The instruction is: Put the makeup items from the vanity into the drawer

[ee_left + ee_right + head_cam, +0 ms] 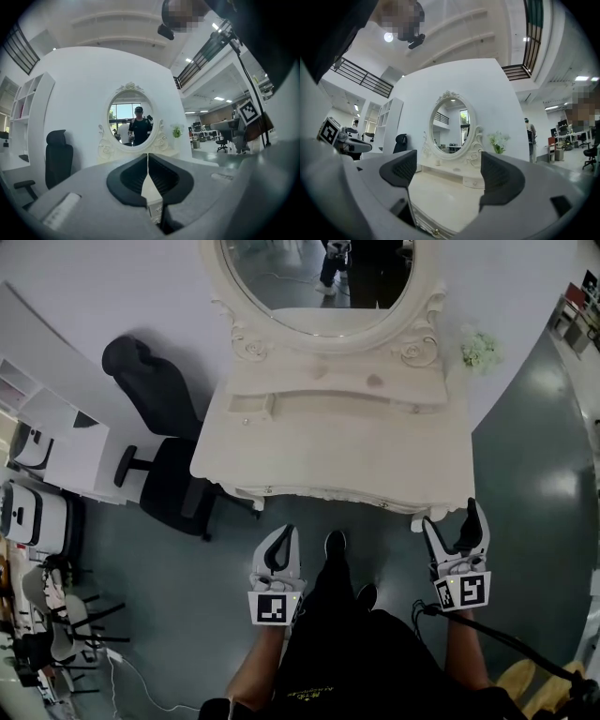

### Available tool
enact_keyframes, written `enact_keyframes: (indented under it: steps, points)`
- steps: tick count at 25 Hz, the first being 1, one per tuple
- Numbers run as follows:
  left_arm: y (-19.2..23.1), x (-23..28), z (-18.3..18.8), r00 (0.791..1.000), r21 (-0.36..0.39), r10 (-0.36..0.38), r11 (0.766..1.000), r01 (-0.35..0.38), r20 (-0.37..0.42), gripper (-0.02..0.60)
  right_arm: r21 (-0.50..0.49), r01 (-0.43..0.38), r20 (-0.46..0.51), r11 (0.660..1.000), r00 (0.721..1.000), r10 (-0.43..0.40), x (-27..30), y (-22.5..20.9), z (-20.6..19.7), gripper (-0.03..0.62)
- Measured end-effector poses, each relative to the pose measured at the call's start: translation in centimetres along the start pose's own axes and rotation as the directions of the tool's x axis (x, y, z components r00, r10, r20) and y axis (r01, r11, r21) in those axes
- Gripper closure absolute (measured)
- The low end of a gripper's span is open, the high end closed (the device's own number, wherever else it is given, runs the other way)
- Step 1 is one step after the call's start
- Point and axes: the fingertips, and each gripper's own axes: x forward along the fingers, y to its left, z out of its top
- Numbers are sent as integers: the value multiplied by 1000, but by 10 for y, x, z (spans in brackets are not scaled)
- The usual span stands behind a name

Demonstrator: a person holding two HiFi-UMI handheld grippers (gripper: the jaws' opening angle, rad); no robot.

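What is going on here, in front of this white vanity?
A person stands before a white vanity with an oval mirror, one gripper in each hand. The left gripper is shut and empty; the right gripper is open and empty. Neither touches the vanity; nothing is being handled yet.

The right gripper holds its two dark jaws wide apart, with nothing between them. Past them stands a cream white vanity table with a tall oval mirror in a curly frame. A bunch of pale flowers sits just beside the mirror, and a black office chair stands on the other side.
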Motion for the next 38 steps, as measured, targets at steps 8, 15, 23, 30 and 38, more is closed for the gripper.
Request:
enact_keyframes:
  steps: [8,15,23,30,38]
  points:
    - [61,97,-19,999,-1,-49,999,49,0,558,-21,59,-33,998,998,-60,106,-19,-14,171]
    - [111,165,-25,995,-90,-100,991,98,-13,558,-77,65,-72,995,995,-70,205,-24,-8,171]
    - [145,195,-43,996,-176,-43,984,29,-79,558,-86,-68,-209,994,977,49,309,-20,-50,171]
    - [172,215,-47,990,-157,74,983,-93,-123,558,-96,-137,-500,986,863,71,385,-42,-137,171]
    - [183,220,-73,975,-175,116,973,-149,-187,558,14,-107,-759,994,646,81,429,-58,-220,218]
